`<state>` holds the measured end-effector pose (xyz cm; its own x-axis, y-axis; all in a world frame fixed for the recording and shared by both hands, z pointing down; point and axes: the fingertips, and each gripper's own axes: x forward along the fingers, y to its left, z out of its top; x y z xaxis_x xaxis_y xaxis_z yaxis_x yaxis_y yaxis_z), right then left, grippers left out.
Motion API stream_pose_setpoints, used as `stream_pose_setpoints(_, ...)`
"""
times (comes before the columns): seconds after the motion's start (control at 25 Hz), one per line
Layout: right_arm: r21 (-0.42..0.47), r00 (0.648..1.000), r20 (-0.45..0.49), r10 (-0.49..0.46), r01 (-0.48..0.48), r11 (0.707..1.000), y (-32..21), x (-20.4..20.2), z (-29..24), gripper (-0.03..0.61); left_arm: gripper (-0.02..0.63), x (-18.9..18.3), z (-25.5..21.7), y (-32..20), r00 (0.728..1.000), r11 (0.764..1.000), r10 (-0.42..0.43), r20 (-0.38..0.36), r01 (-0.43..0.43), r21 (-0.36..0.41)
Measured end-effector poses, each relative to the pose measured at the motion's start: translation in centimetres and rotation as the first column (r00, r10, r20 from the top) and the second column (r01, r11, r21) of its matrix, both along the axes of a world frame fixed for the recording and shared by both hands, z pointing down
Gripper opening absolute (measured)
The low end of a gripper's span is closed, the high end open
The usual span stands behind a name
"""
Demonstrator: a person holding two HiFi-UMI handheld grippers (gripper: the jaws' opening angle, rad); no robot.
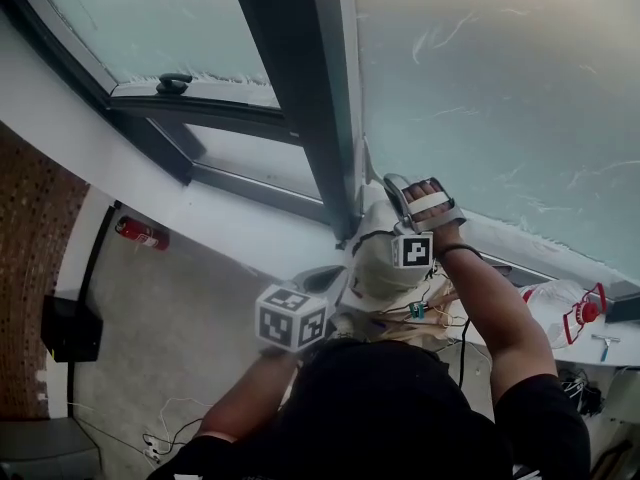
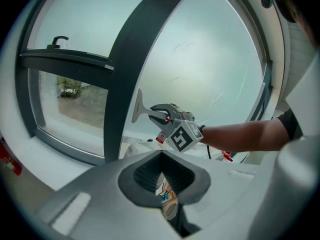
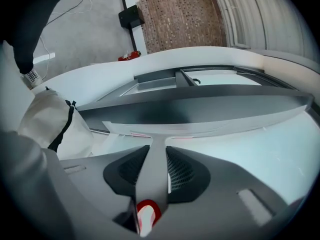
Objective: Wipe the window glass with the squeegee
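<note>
A dark window frame (image 1: 300, 88) divides a large pane of hazy, pale window glass (image 1: 500, 98) from a smaller sash (image 1: 190, 38) that has a black handle (image 1: 172, 83). Soft daylight comes through both. Under them runs a white sill (image 1: 220, 218). Below is a grey concrete floor (image 1: 170, 338). A red fire extinguisher (image 1: 140, 233) is at its edge near the sill, and a black box (image 1: 70, 328) is beside the brick wall (image 1: 30, 268).

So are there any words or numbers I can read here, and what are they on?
No text here can be read.
Red and white tag on the squeegee: too small to read.
Cubes on the left gripper and right gripper: black and white squares only, no letters.
</note>
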<state>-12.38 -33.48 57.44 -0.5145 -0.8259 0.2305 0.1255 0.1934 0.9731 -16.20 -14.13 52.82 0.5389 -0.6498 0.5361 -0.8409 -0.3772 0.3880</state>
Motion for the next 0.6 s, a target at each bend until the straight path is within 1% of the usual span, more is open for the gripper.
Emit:
stream_pose_setpoints(0.16,-0.001,0.999,0.031,0.025,-0.025,1.000,-1.2,-0.6,0.8,0.123,0.000,-1.4,0.1,-0.1,1.000,1.000,-0.019,0.013,0.020,-0.011)
stream_pose_setpoints(0.32,0.008,0.998,0.054,0.018,-0.019,1.000,-1.4,-1.2,0.9,0.123,0.000,-1.9,0.2,-0.2,0.999,1.000,-0.017,0.028,0.017,-0.020)
stream_pose_setpoints(0.6,0.003,0.997,0.043,0.057,-0.058,0.998,-2.5,0.8,1.6,0.123,0.000,-1.4,0.1,-0.9,0.999,1.000,0.008,0.044,-0.007,-0.022)
